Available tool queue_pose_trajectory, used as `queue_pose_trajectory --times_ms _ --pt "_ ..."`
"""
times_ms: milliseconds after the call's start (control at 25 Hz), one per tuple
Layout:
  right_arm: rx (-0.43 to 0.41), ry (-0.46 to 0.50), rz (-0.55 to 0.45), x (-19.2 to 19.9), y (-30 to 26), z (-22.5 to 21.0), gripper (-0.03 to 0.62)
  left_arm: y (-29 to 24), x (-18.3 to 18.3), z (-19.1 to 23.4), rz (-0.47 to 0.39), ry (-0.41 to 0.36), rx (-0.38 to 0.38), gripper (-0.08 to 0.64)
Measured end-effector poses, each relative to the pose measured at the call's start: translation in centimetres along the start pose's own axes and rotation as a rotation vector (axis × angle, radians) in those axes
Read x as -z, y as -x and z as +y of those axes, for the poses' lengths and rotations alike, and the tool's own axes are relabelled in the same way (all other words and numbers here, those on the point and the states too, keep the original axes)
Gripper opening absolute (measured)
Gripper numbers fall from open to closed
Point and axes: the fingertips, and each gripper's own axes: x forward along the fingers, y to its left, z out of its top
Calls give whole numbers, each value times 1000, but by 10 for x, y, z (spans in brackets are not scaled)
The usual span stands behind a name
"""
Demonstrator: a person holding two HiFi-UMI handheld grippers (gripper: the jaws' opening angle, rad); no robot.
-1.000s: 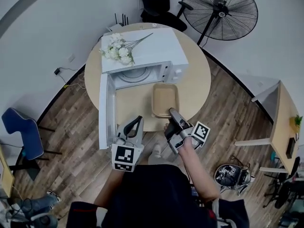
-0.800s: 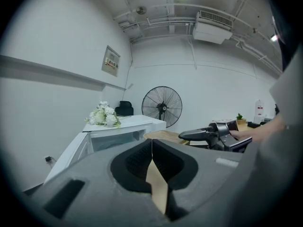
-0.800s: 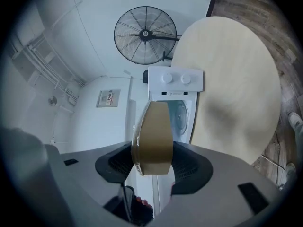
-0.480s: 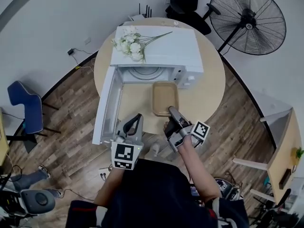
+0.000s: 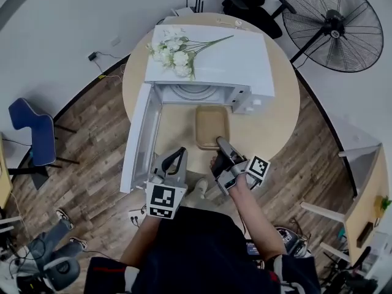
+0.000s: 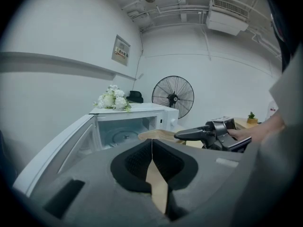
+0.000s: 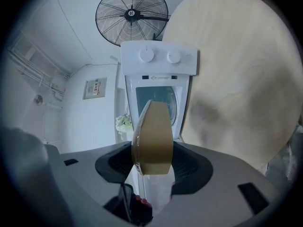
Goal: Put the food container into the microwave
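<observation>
A tan, shallow food container (image 5: 212,126) hovers over the round table in front of the white microwave (image 5: 208,57), whose door (image 5: 138,141) stands open to the left. My right gripper (image 5: 220,144) is shut on the container's near edge. In the right gripper view the container (image 7: 152,136) stands edge-on between the jaws, with the open microwave (image 7: 158,86) behind it. My left gripper (image 5: 176,158) hangs at the table's near edge beside the door, shut and empty. In the left gripper view its pads (image 6: 142,157) meet, and the microwave cavity (image 6: 124,134) and the container (image 6: 158,135) lie ahead.
White flowers (image 5: 174,51) lie on top of the microwave. The round wooden table (image 5: 275,112) has bare surface to the microwave's right. A standing fan (image 5: 334,23) is at the back right, a blue chair (image 5: 30,130) on the left.
The head view has shifted, so the microwave and table sit further right in the frame. Both grippers and the held container keep about the same place in front of the open microwave.
</observation>
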Motion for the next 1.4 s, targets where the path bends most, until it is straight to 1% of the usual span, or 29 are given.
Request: queue_pose_trajectory --times_ms 120,200,440,680,880,1080,1400 --pt "20 -13 -4 -2 -13 -8 227 -8 10 8 20 37 15 18" --pt "32 -16 -3 -5 -23 -14 227 -15 17 10 37 48 29 18" --pt "72 -13 15 -15 -56 -32 227 -32 30 21 75 46 48 18" --pt "85 -15 11 -34 -87 -42 227 -46 36 28 100 53 56 18" --pt "62 -44 10 -45 -105 -48 227 -52 44 27 118 55 64 18" --pt "43 -42 17 -52 -123 -50 227 -58 51 32 134 58 66 18" --pt "9 -45 -37 -64 -142 -53 227 -67 59 36 148 68 70 18"
